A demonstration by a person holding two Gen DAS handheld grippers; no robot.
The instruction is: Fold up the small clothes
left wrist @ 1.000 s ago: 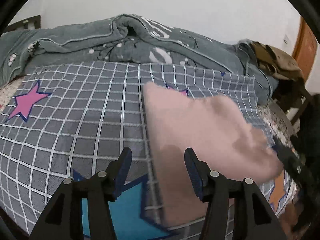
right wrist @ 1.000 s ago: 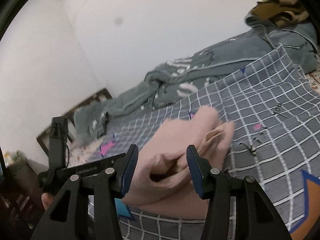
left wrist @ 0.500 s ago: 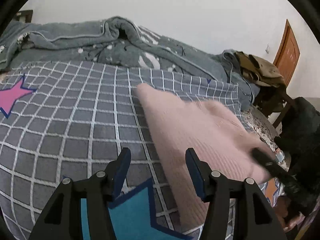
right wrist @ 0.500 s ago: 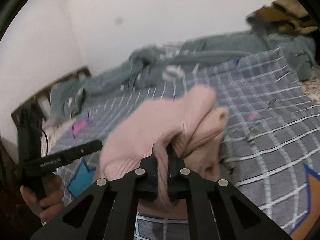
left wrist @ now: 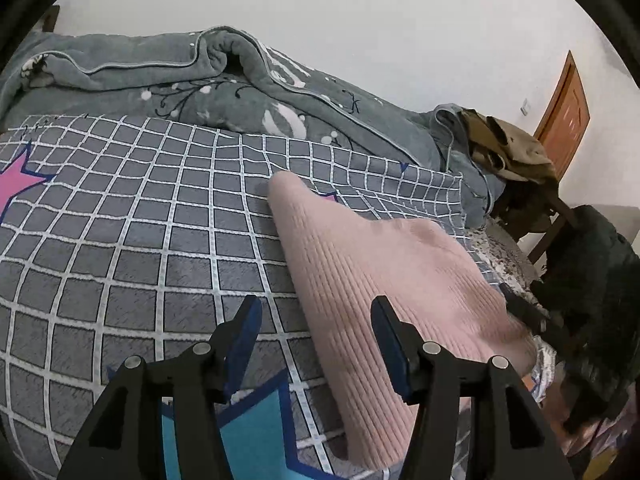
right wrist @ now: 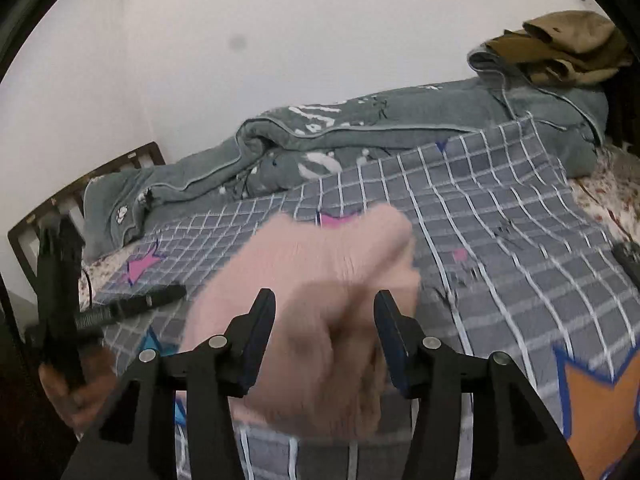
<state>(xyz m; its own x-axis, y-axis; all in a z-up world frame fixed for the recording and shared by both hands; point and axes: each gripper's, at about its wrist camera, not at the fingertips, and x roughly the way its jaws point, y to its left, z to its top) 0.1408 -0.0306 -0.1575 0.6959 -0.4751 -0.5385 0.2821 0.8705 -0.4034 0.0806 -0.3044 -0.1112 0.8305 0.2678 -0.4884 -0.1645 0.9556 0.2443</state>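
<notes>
A pink ribbed knit garment (left wrist: 384,288) lies folded on the grey checked bedsheet (left wrist: 120,248). My left gripper (left wrist: 316,336) is open and empty, hovering over the sheet at the garment's near left edge. My right gripper (right wrist: 324,324) is open, its fingers standing either side of the garment's blurred near end (right wrist: 320,304) without pinching it. The right gripper's black body shows at the garment's far right in the left wrist view (left wrist: 532,316). The left gripper shows at the left of the right wrist view (right wrist: 132,304).
A rumpled grey blanket (left wrist: 224,80) runs along the wall side of the bed. Brown clothes (left wrist: 508,148) are piled at the bed's far corner, by a chair and an orange door (left wrist: 564,116). A dark headboard (right wrist: 80,188) stands at the other end.
My right gripper was shut on the garment's end half a second ago and has now opened, letting it go. The garment has settled flatter on the sheet. My left gripper stayed open.
</notes>
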